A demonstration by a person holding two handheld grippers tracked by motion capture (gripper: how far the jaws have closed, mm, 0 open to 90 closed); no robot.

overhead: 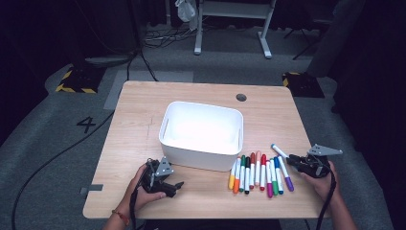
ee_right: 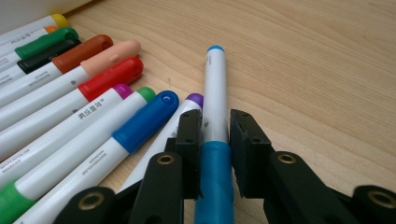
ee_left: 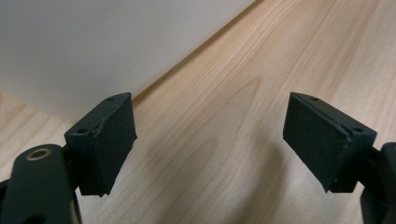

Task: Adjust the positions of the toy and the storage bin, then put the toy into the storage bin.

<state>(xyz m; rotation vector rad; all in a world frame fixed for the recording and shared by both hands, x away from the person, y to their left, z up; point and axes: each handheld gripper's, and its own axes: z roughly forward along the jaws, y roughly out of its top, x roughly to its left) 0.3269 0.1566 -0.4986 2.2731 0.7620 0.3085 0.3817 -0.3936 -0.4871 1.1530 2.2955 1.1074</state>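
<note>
Risk first: my right gripper (ee_right: 215, 135) pinches a light-blue marker (ee_right: 215, 88) near where cap meets barrel, w/ the jaws pressed onto it from both sides, and the pen sticks out long past the pads, so I judge it can pivot or slip once I lift it. In the high view that marker (overhead: 278, 151) sits at the right end of the marker row (overhead: 258, 173), angled away from the rest, just right of the white bin (overhead: 201, 129). Purple marker (ee_right: 194, 100) lies right beside the left pad, so I think a drag could knock it and roll the dark-blue marker (ee_right: 147, 119) next to it. Left gripper (ee_left: 210, 140) is spread wide w/ nothing between the pads, low over the table (ee_left: 261, 70) beside the bin wall; a careless swing could bump the bin. Writing: barrels carry small printed text, Chinese chars plus a line that looks like "WATERCOLOR MARKER", too small to be sure. A "4" (overhead: 86, 124) is marked on the floor left of the table.
</note>
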